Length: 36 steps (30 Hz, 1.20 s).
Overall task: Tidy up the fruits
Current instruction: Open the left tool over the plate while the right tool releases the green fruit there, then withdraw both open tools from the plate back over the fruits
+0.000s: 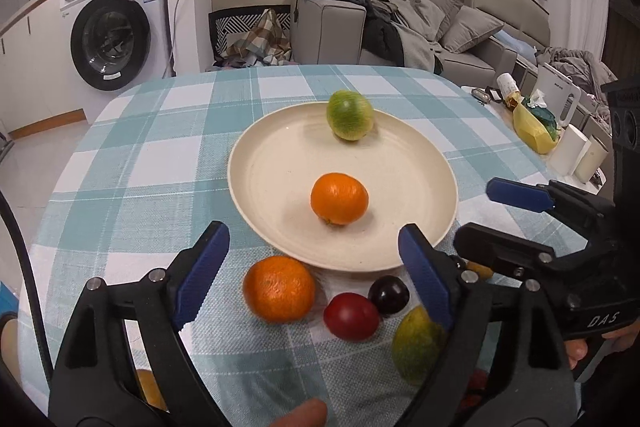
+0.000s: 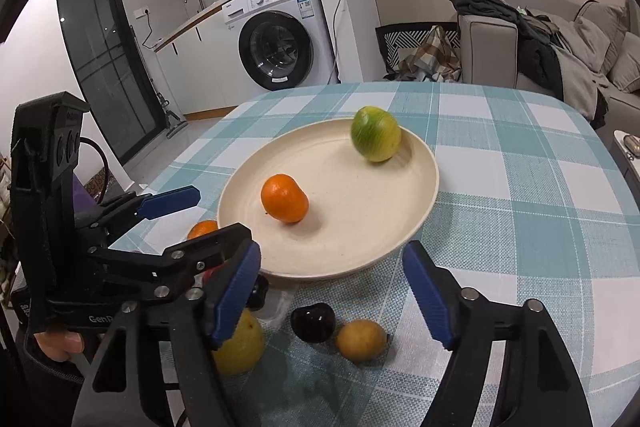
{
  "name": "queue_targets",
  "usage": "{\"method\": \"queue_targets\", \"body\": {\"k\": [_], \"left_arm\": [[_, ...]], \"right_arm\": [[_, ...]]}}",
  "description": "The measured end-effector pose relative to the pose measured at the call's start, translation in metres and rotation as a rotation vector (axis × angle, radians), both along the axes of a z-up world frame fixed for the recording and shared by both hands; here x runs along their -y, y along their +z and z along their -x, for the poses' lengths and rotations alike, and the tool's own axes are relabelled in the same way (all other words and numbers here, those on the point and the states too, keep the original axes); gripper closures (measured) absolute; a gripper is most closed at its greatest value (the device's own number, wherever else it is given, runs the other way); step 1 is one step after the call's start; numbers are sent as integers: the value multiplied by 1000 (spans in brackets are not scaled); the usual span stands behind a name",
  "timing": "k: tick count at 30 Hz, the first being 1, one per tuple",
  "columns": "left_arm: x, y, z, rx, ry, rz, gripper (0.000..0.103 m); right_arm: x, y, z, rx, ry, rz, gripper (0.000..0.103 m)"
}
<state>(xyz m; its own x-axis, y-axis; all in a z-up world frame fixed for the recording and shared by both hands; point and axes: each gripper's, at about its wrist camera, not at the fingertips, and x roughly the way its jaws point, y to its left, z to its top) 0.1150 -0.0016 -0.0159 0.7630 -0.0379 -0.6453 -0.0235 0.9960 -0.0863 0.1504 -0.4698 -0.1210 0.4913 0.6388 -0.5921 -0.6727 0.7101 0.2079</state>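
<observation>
Cream plate [image 1: 256, 163] on checked tablecloth [image 1: 140, 147]: holds one orange [image 1: 339, 199] at centre, one green citrus [image 1: 350, 115] at far rim; beside near rim, loose on cloth: second orange [image 1: 279, 288], red plum [image 1: 351, 316], dark plum [image 1: 388, 295], yellow-green citrus [image 1: 416, 345], small yellow fruit [image 2: 361, 340]; left gripper [image 1: 314, 277] released, holding nothing; right gripper [image 2: 332, 297] likewise spread, holding nothing.

Cream plate [image 1: 256, 163]; teal-white checked tablecloth [image 1: 160, 147]; blue-padded jaws.
</observation>
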Motion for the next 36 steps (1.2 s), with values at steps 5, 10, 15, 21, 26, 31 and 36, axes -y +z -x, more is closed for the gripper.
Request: {"method": "queue_targets", "body": {"k": [5, 10, 15, 21, 26, 31, 36], "left_arm": [[-5, 9, 24, 44, 19, -11, 0], [-8, 15, 45, 56, 32, -15, 0], [-13, 18, 65, 87, 51, -7, 0], [-15, 20, 78, 99, 72, -14, 0], [-15, 18, 85, 110, 61, 8, 0], [-11, 15, 87, 85, 49, -22, 1], [-6, 8, 92, 56, 25, -13, 0]], "right_arm": [[13, 3, 7, 8, -24, -41, 1], [22, 4, 11, 9, -45, -44, 0], [33, 0, 19, -12, -53, -49, 0], [38, -2, 27, 3, -45, -29, 0], [39, -3, 31, 4, -43, -19, 0], [38, -4, 36, 3, -36, 0, 0], [37, -7, 45, 13, -34, 40, 0]]}}
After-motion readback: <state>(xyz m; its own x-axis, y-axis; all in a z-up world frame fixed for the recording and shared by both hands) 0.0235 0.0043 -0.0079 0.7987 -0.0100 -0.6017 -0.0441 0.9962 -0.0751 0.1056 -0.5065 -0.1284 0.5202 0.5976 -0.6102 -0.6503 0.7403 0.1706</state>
